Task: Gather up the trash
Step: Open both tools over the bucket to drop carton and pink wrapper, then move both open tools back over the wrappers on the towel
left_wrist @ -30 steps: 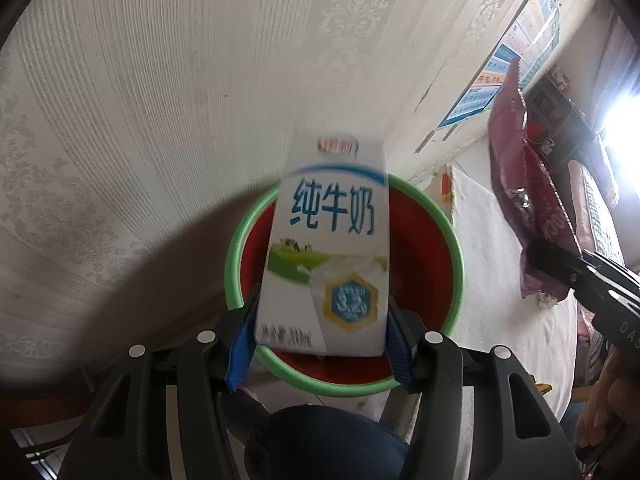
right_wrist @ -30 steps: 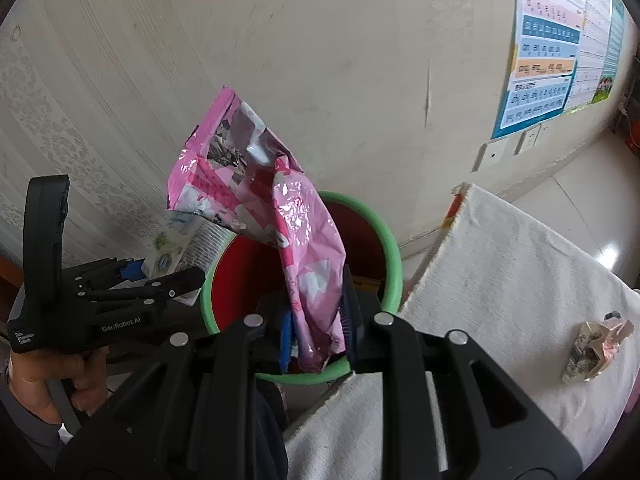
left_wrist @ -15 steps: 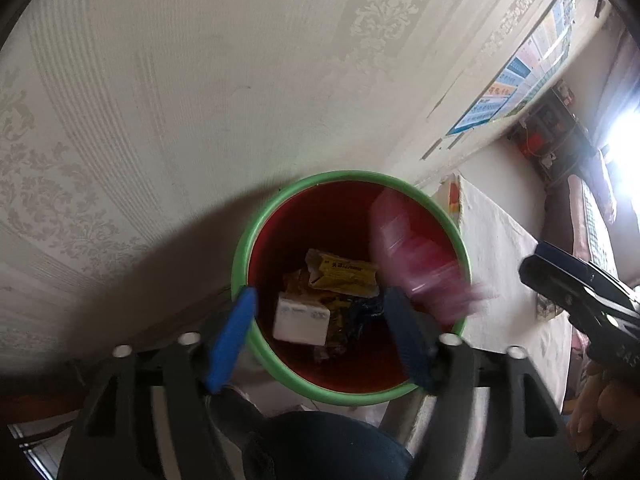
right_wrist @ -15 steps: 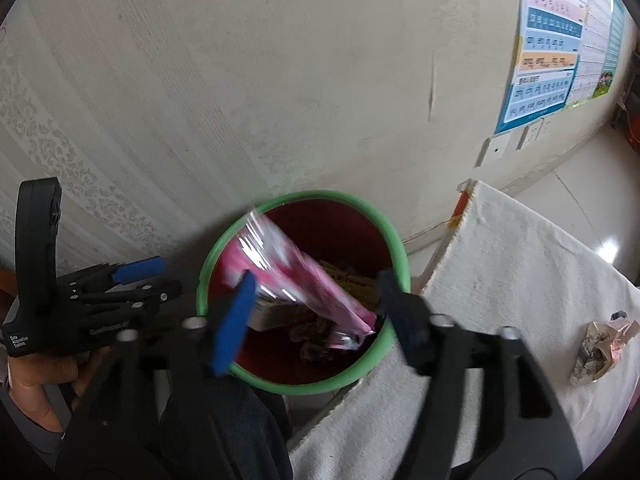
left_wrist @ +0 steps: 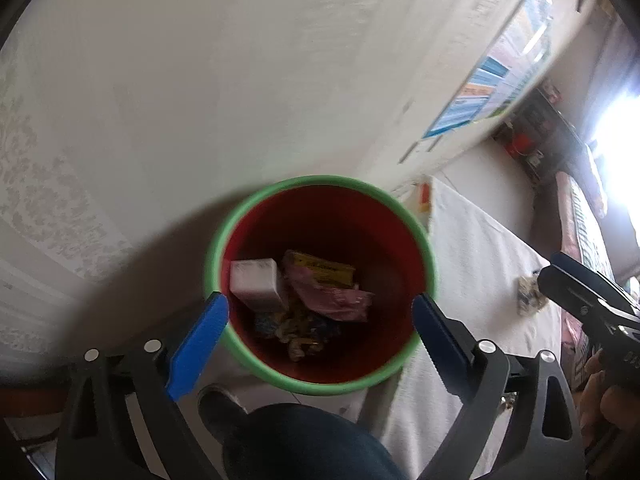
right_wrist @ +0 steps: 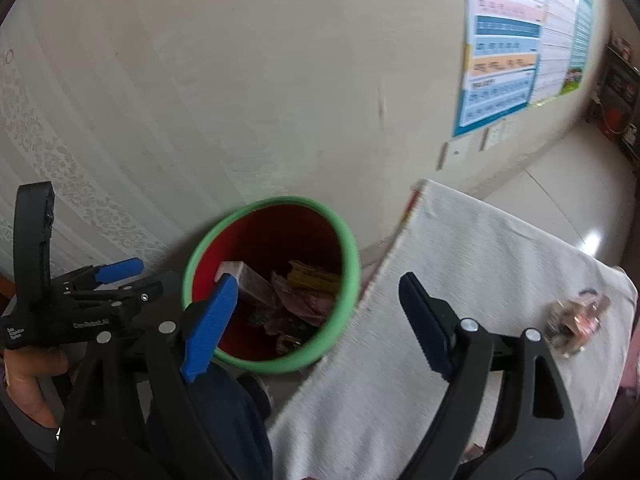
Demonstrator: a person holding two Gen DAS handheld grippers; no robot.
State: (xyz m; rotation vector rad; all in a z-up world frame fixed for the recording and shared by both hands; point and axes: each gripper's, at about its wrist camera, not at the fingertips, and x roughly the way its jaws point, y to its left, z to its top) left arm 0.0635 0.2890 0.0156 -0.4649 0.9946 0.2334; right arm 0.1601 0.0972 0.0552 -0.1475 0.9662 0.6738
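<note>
The left claw (left_wrist: pixel 320 316) is hanging over a red bin with a green rim (left_wrist: pixel 256 364), pointing steeply down into it. Its jaws have just been opening and are now standing wide apart, with nothing gripped between them; the blue pads (left_wrist: pixel 198 346) are framing the mouth of the bin from either side.

The right claw (right_wrist: pixel 316 320) is sitting just beside the bin, over the near edge of a white cloth (right_wrist: pixel 472 264) that is covering the table. Its jaws have also just been opening and are gaping wide, holding nothing. One blue pad (right_wrist: pixel 210 322) is showing in front of the bin's rim (right_wrist: pixel 352 280), the other over the cloth.

The trash is lying at the bottom of the bin. A white milk carton (left_wrist: pixel 256 282) is leaning against the left wall, a pink wrapper (left_wrist: pixel 332 296) is lying next to it toward the middle, and a yellow packet (left_wrist: pixel 324 272) is sitting behind the wrapper. Darker scraps (left_wrist: pixel 300 336) are lying beneath them, too blurred to tell apart.

A crumpled wrapper (right_wrist: pixel 574 326) is lying on the cloth, well apart from the bin, at the far right. A hand (right_wrist: pixel 28 376) is gripping the left claw's handle at the lower left of the right wrist view. The bin is standing close against a pale patterned wall (left_wrist: pixel 200 80), where a poster (right_wrist: pixel 504 40) is hanging further along.
</note>
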